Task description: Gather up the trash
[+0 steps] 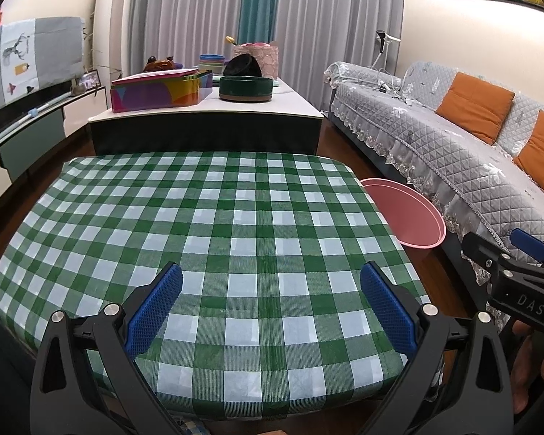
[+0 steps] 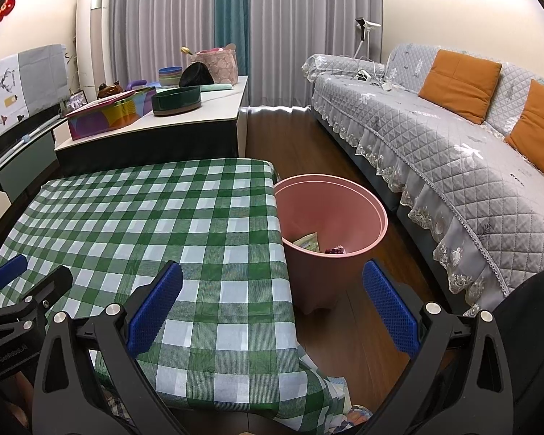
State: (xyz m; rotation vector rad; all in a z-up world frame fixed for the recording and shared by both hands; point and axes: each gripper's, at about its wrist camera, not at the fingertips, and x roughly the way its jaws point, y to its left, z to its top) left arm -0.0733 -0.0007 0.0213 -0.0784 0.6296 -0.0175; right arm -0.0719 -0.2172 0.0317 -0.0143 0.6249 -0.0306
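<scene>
A pink bin [image 2: 344, 199] stands on the wood floor at the right edge of a table with a green checked cloth [image 2: 156, 217]. Inside it lie a pale green wrapper [image 2: 307, 242] and a small dark red packet [image 2: 334, 250]. The bin's rim also shows in the left wrist view [image 1: 406, 214]. My left gripper [image 1: 271, 308] is open and empty above the near part of the cloth [image 1: 217, 224]. My right gripper [image 2: 272, 308] is open and empty, over the table's right edge near the bin. No trash shows on the cloth.
A grey quilted sofa [image 2: 453, 137] with orange cushions runs along the right. Behind the table a low white-topped cabinet [image 1: 206, 108] bears a colourful box [image 1: 156, 92], a dark green round tin [image 1: 246, 88] and a pink basket. A TV stand is at the left.
</scene>
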